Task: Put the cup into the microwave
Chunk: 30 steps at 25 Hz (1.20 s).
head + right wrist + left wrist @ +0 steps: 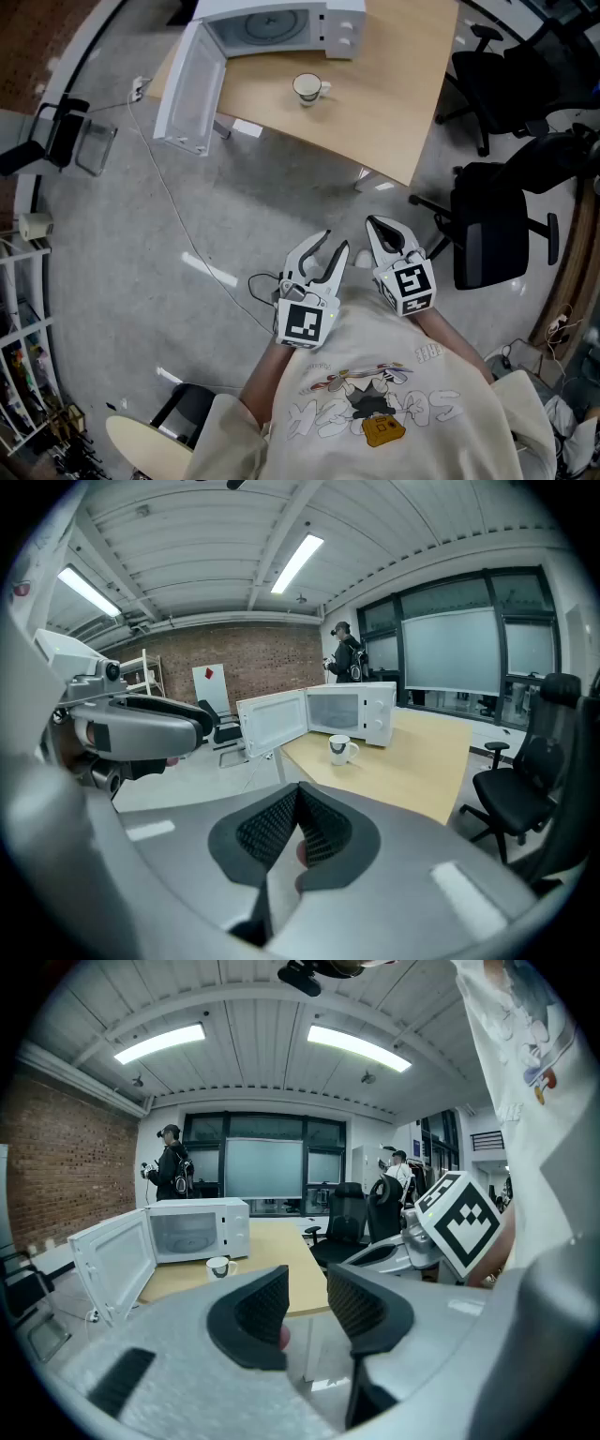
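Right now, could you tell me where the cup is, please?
In the head view, the cup stands on the wooden table, top centre, just in front of the open microwave.

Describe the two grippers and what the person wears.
The left gripper and right gripper match: white-grey curved shells, jaws lined with black textured pads, each carrying a cube with black-and-white square markers. Cream short-sleeved shirt with a cartoon print.

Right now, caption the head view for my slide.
Left gripper open, right gripper shut, both empty; cup on the table before the open microwave.
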### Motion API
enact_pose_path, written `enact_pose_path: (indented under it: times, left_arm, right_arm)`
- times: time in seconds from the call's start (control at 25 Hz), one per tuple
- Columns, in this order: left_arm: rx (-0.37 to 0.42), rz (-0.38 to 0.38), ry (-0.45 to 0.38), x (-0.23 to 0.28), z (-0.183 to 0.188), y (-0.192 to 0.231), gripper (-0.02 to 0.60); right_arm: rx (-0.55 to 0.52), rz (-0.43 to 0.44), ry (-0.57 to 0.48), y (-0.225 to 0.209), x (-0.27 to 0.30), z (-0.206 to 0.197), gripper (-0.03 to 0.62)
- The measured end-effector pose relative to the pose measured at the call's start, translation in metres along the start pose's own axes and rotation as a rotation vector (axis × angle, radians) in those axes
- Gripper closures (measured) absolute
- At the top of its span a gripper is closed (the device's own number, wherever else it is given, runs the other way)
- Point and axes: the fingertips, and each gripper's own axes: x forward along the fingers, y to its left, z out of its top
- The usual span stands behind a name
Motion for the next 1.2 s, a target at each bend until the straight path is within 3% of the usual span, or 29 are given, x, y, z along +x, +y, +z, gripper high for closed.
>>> enact_pose_path:
  times: [0.24, 0.48, 0.84, 1.04, 1.2]
  left_arm:
    - [-0.121, 0.070, 0.030, 0.002, -0.011, -0.030, 0.511]
    - [-0.143, 0.150, 0.072, 0.006, -0.019, -0.049, 0.577]
    - [-0.284, 0.315, 0.025, -0.004, -0.025, -0.051, 0.577]
    - [-0.327, 0.322, 0.032, 0.006, -0.029, -0.036, 0.577]
    - [-0.333, 0.298, 0.026, 0.030, -0.028, 0.000, 0.577]
  right_arm:
    - [0.014, 0.018, -0.001, -0.016, -0.033, -0.020, 0.589]
    - [-0.001, 0.075, -0.008, -0.016, -0.053, -0.028, 0.589]
    - [0.016, 0.128, -0.055, -0.023, -0.073, -0.028, 0.588]
    - [0.019, 0.126, -0.036, -0.035, -0.056, -0.028, 0.588]
    - [0.011, 0.123, -0.041, -0.043, -0.014, -0.009, 0.576]
